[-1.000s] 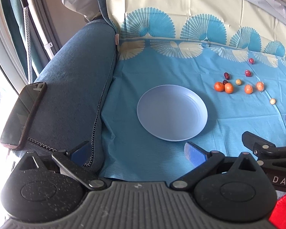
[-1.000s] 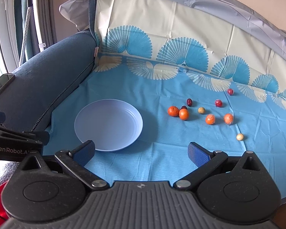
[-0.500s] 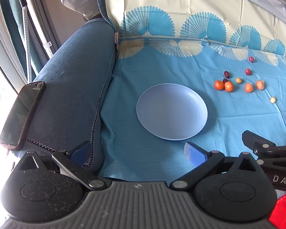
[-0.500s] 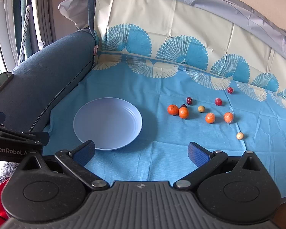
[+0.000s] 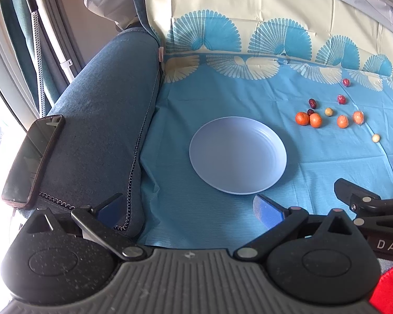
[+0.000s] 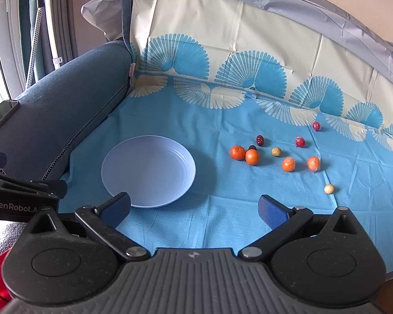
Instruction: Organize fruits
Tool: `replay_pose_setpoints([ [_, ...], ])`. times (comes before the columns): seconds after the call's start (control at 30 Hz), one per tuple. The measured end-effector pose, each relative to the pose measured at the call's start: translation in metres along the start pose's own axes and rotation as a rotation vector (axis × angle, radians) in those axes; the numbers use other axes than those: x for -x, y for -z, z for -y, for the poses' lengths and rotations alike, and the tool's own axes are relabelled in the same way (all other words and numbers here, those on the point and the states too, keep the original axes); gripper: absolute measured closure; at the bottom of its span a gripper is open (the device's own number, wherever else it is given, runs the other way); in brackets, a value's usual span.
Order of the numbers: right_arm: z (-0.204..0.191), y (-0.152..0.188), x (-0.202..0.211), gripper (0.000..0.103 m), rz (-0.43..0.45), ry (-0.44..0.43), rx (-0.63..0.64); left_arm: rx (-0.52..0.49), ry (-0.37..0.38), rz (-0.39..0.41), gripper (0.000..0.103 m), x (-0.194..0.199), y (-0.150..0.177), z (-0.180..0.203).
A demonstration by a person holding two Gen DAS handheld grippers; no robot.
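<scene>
We held the left gripper (image 5: 187, 206) and right gripper (image 6: 194, 206) wide apart and empty, just short of the plate (image 6: 148, 171). Right of the plate lay the fruits: 4 oranges (image 6: 237, 152) among smaller red and pale ones.

A home living room: a blue upholstered sofa (image 6: 65, 112) with a patterned cloth (image 6: 222, 120) spread over its seat ahead of the fingers, a phone (image 5: 31, 159) on the armrest to their left, a curtained window (image 5: 15, 52) beyond.
</scene>
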State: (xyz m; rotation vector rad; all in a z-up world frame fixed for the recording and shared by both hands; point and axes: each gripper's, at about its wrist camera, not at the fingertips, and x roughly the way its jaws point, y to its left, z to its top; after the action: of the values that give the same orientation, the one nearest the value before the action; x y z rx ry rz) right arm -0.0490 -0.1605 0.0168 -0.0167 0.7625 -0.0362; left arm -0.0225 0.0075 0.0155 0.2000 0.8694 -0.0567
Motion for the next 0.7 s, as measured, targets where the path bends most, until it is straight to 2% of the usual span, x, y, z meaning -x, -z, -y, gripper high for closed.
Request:
replay_pose_setpoints([
  [0.7, 0.0, 0.0012, -0.01, 0.001, -0.02, -0.014, 0.002, 0.006, -0.003, -0.024, 0.0, -0.0092, -0.0012, -0.0008],
])
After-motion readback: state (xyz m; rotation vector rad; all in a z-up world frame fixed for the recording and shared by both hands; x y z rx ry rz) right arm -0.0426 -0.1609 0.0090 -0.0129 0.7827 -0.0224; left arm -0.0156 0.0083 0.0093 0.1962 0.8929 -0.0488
